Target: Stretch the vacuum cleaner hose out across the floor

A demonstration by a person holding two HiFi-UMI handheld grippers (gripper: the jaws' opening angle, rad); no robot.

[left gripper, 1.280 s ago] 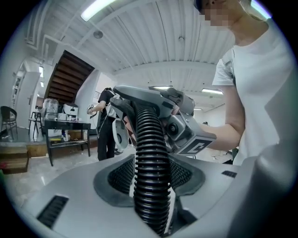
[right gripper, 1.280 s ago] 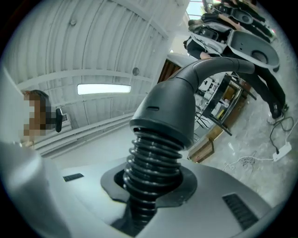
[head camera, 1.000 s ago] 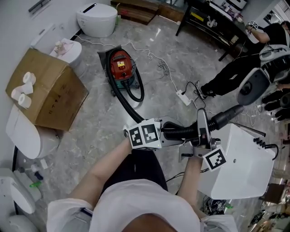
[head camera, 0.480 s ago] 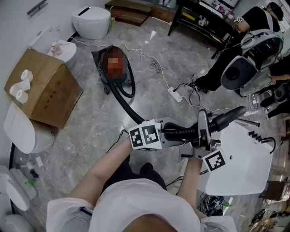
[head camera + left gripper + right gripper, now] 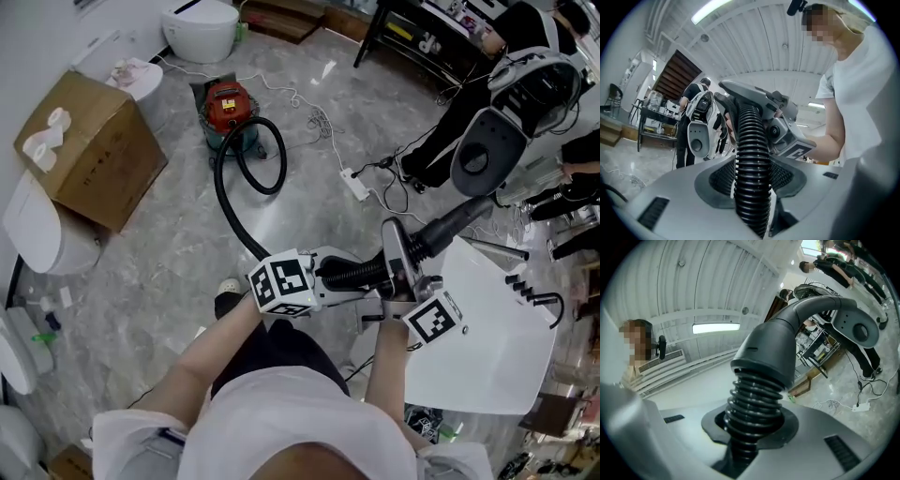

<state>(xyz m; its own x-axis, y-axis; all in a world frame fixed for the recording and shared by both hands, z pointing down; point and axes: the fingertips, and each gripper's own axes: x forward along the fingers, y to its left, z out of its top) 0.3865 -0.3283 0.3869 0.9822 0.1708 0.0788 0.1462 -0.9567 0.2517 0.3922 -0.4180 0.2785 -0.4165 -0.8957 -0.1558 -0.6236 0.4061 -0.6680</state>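
The red vacuum cleaner (image 5: 230,108) stands on the marble floor at the back. Its black hose (image 5: 228,211) loops beside it, then curves across the floor up to my grippers. My left gripper (image 5: 323,277) is shut on the ribbed hose (image 5: 751,154), which runs straight up between its jaws. My right gripper (image 5: 394,272) is shut on the hose (image 5: 752,411) just below the grey handle cuff (image 5: 776,350). The curved grey handle (image 5: 450,225) sticks out to the right past the right gripper. A short ribbed stretch (image 5: 354,273) spans the two grippers.
A cardboard box (image 5: 94,159) with paper rolls on it sits at the left, between white toilets (image 5: 200,17) (image 5: 33,230). A power strip (image 5: 356,185) and loose cables lie mid-floor. A large white fixture (image 5: 492,333) stands by my right. A person in black (image 5: 478,84) stands at the back right.
The vacuum cleaner now lies farther from the grippers, and the hose runs to them in a longer, wider arc. Both grippers keep their hold on the hose.
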